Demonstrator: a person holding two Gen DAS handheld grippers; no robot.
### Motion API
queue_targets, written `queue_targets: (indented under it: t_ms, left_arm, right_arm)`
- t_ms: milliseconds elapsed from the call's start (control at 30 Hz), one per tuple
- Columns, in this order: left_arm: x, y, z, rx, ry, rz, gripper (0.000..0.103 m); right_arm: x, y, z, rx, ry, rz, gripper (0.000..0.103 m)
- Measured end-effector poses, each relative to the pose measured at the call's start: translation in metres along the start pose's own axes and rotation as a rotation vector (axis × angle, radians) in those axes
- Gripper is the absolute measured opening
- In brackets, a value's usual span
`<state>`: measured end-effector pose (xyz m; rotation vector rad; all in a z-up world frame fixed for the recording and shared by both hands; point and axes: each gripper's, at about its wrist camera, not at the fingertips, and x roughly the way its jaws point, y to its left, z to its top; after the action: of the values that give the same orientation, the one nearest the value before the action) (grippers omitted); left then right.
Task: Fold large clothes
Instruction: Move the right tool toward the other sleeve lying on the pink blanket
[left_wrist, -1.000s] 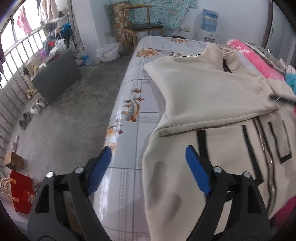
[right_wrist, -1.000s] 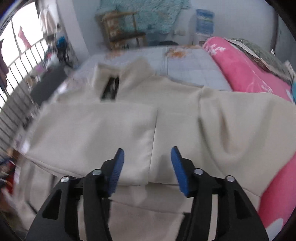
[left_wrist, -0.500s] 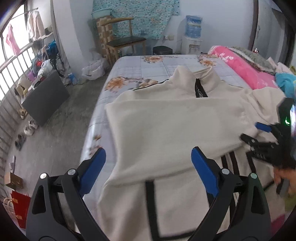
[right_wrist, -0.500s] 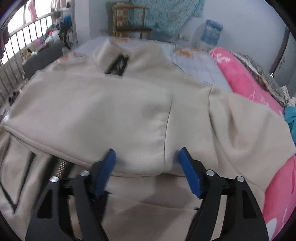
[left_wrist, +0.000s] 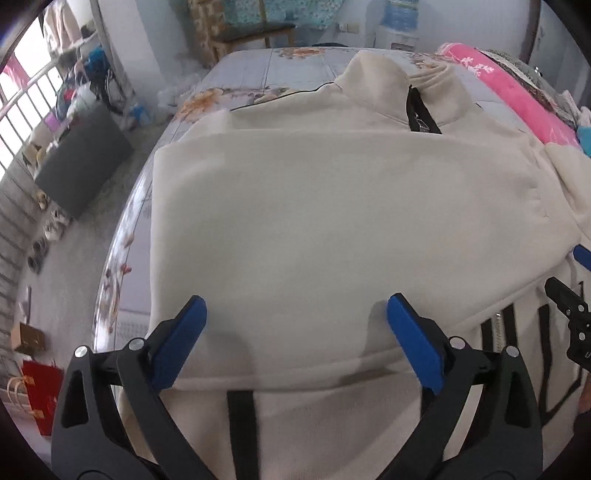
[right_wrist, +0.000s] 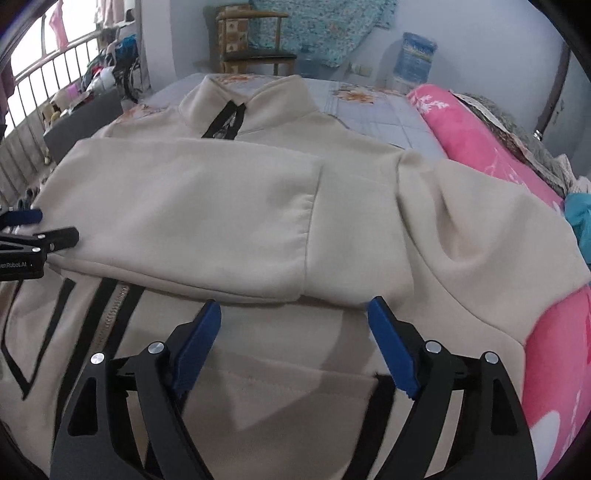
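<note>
Only the left view caught the red bag (left_wrist: 38, 391) on the floor; both grippers, left (left_wrist: 295, 332) & right (right_wrist: 293, 334), had jaws opening, empty, over the cream jacket (right_wrist: 221, 221).

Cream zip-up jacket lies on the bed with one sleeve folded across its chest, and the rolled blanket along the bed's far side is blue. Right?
Not quite. The rolled blanket is pink, as the right wrist view shows. The rest holds: the cream jacket lies on the bed with one sleeve folded across its chest.

Left gripper (left_wrist: 295, 325), right gripper (right_wrist: 294, 325), jaws opening, seemingly empty
</note>
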<state>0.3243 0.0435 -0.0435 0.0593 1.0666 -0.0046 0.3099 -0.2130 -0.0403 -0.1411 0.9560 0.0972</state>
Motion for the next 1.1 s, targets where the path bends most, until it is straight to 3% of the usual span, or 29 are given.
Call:
queue_targets:
  t_ms: [200, 400, 533, 833, 1100]
  left_arm:
    - [-0.025, -0.012, -0.003, 0.026, -0.059, -0.031, 0.095]
    - [-0.006, -0.037, -0.008, 0.071, -0.022, -0.045, 0.095]
    - [-0.006, -0.038, -0.011, 0.068, -0.046, -0.036, 0.095]
    - [-0.002, -0.030, -0.011, 0.003, -0.015, -0.076, 0.096]
    - [-0.001, -0.030, -0.009, 0.013, -0.009, -0.079, 0.096]
  right_arm:
    - [-0.026, 0.000, -0.008, 0.006, -0.023, 0.018, 0.087]
    - [-0.018, -0.001, -0.022, -0.009, 0.032, -0.033, 0.091]
    - [-0.009, -0.003, -0.029, -0.012, 0.056, -0.052, 0.097]
    - [-0.003, -0.019, -0.032, 0.083, 0.091, 0.040, 0.097]
    - [-0.002, -0.018, -0.030, 0.085, 0.116, 0.038, 0.097]
